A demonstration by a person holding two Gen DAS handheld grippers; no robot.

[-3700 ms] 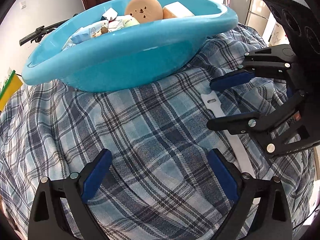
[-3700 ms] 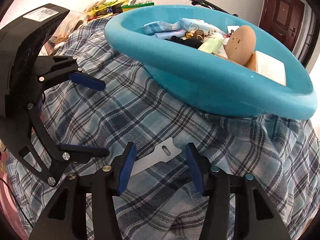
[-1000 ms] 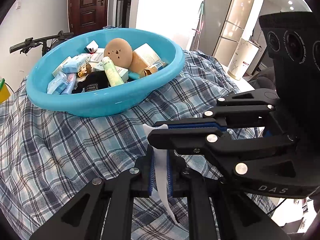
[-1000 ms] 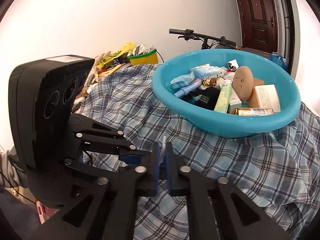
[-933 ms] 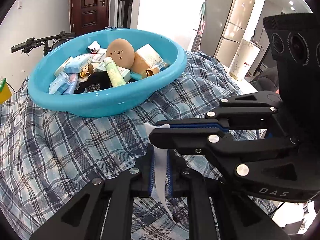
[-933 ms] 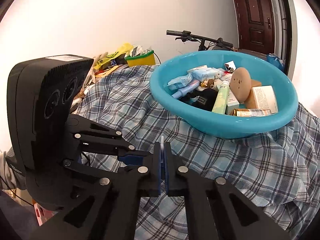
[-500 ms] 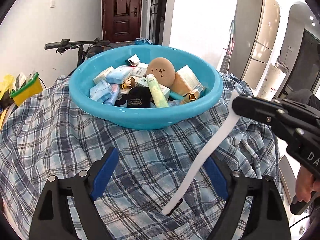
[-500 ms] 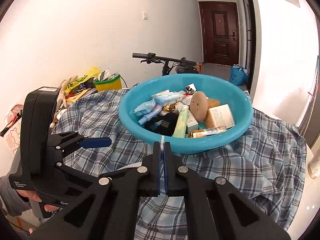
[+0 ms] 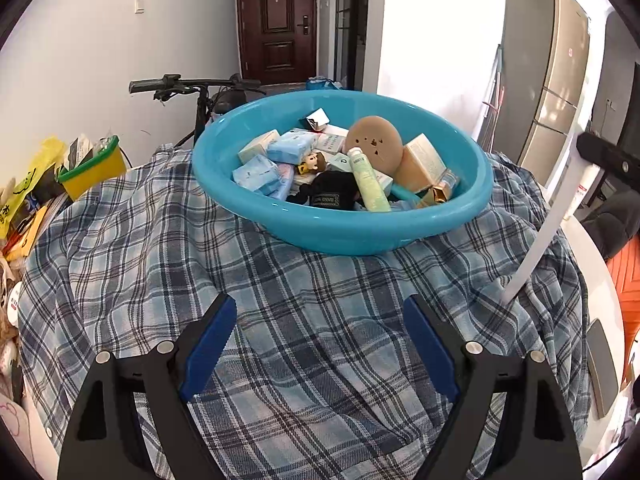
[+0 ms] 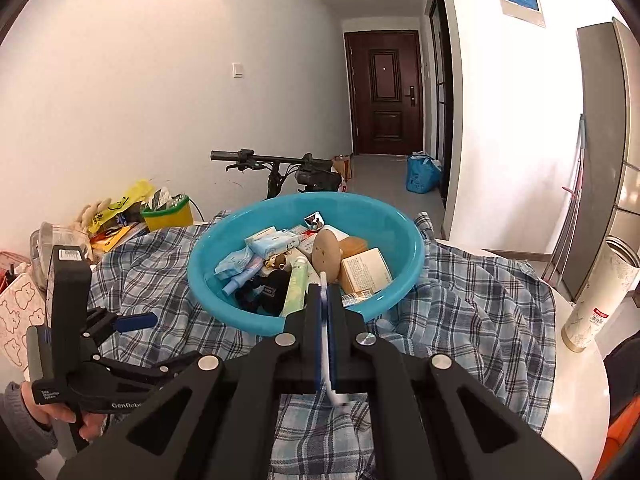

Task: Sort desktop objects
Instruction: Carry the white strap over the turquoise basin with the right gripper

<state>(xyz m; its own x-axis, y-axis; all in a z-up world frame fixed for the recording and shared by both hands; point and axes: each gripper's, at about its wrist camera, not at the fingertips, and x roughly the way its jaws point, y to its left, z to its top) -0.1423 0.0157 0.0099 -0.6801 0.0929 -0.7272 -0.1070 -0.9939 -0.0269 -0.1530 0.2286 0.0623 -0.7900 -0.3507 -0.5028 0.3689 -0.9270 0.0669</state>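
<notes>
A thin white plastic strip point(image 9: 540, 240) hangs over the plaid cloth at the right of the left wrist view, pinched at its top by my right gripper point(image 9: 586, 148). In the right wrist view the right gripper point(image 10: 325, 292) is shut on that strip point(image 10: 331, 380), in front of the blue basin point(image 10: 304, 208). The basin point(image 9: 340, 236) holds several small items: boxes, tissue packs, a green tube, a round tan sponge. My left gripper point(image 9: 320, 344) stands open and empty above the cloth, short of the basin. That left gripper point(image 10: 176, 338) shows low on the left, held by a hand point(image 10: 52, 412).
A plaid cloth point(image 9: 120, 248) covers the round white table point(image 10: 576, 380). A yellow bin with a green rim point(image 9: 94, 164) and bags crowd the far left. Bicycle handlebars point(image 10: 256, 158) stand behind the basin. A white cylinder point(image 10: 596, 296) stands at the right edge.
Both grippers were shut on the strip; the left one has opened and let go. The right one has risen and moved off to the right with the strip.
</notes>
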